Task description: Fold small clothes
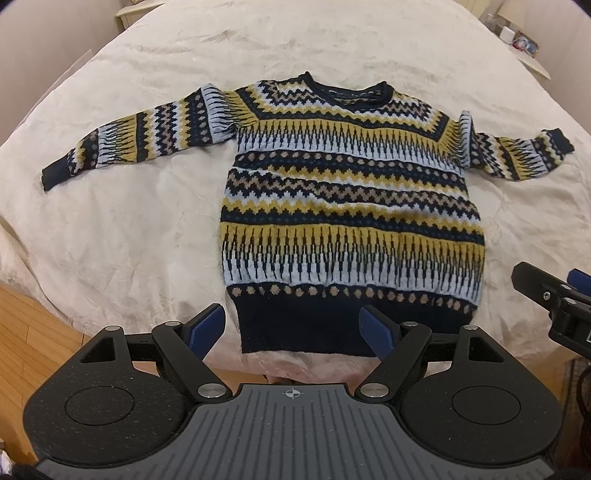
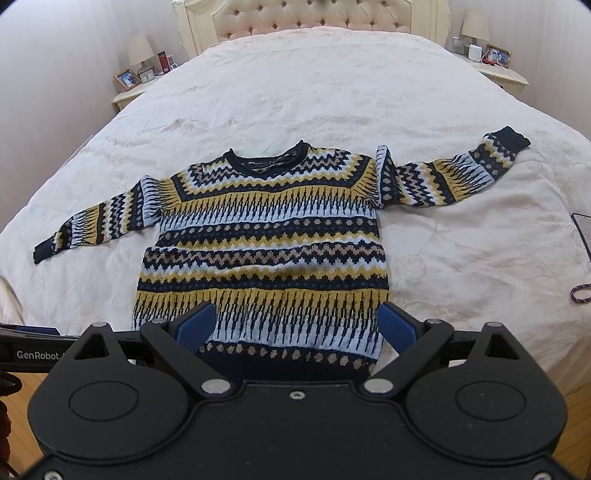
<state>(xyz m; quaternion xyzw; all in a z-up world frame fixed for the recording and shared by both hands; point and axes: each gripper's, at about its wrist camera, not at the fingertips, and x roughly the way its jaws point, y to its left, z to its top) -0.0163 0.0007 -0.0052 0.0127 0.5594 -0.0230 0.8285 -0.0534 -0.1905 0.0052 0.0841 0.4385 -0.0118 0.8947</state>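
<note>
Left gripper [image 1: 293, 328]: seen at the near edge of the bed, pointed steeply downward; its blue pads [image 1: 207, 328] are spread wide, and nothing is clasped between them. The sweater's dark hem band is seen in the gap, beyond the fingertips.
Right gripper [image 2: 297, 325]: held beside the left one, likewise tilted down; its jaws stand apart, and no cloth is pinched. The lower body of the sweater is framed between its fingers.
Hem [image 1: 306, 325]: a dark navy ribbed band, laid nearest the grippers at the foot of the bed.
Sweater [image 1: 351, 192]: a knitted pullover in bands of navy, mustard, pale blue and tan, spread flat and face up on the bedspread, unfolded, with the neck turned away from the grippers.
Sleeves: the sleeve [image 2: 96, 225] on the picture's left is stretched out sideways and slightly toward the grippers; the other sleeve [image 2: 454, 173] is extended outward and angled toward the headboard, with a small fold raised at its shoulder.
Collar [image 2: 266, 160]: a rolled navy neckline, at the far end of the garment.
Bedspread [image 2: 332, 92]: a cream, lightly wrinkled cover, by which the whole bed is covered.
Headboard [image 2: 295, 16]: tufted, pale, at the far wall.
Bedside tables [image 2: 506, 75]: one is placed at each side, with a lamp [image 2: 474, 26] and a framed picture [image 2: 127, 79] set on them.
</note>
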